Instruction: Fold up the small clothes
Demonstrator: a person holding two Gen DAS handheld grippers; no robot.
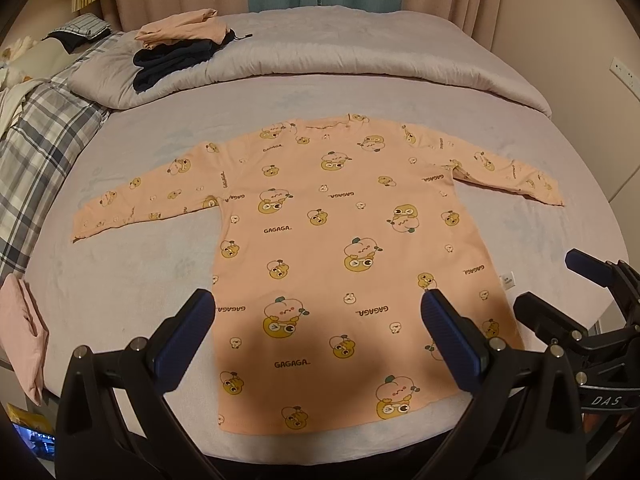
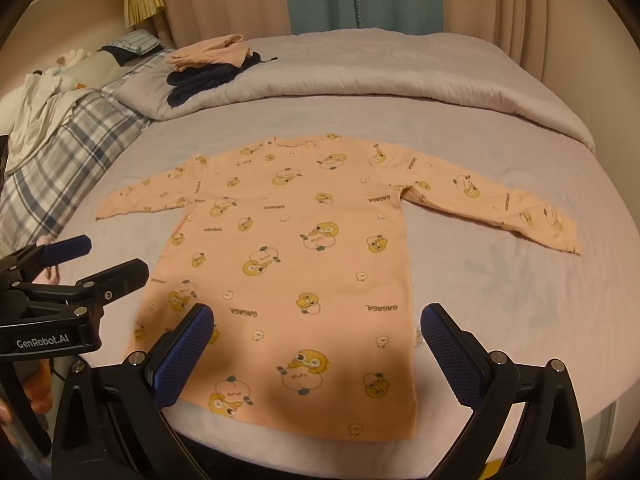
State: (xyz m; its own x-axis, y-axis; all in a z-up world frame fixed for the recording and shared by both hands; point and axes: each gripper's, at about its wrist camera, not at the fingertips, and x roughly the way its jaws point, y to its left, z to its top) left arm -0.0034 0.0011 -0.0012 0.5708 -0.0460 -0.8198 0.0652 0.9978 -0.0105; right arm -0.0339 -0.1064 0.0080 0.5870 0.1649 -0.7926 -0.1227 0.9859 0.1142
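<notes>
The peach shirt lies flat on the bed, its long axis running away from you, collar far, hem near, sleeves spread sideways. Your left gripper and right gripper hover above the hem, jaws open and empty.

Soft matt cotton-like cloth — the printed shirt; beneath it the bedsheet looks smooth; gripper pads — textured blue rubber on black plastic.

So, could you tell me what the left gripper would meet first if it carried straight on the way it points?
Most likely the lower body of the peach cartoon-print shirt spread flat on the bed; the left gripper, jaws open, aims there, though depth is uncertain.
</notes>
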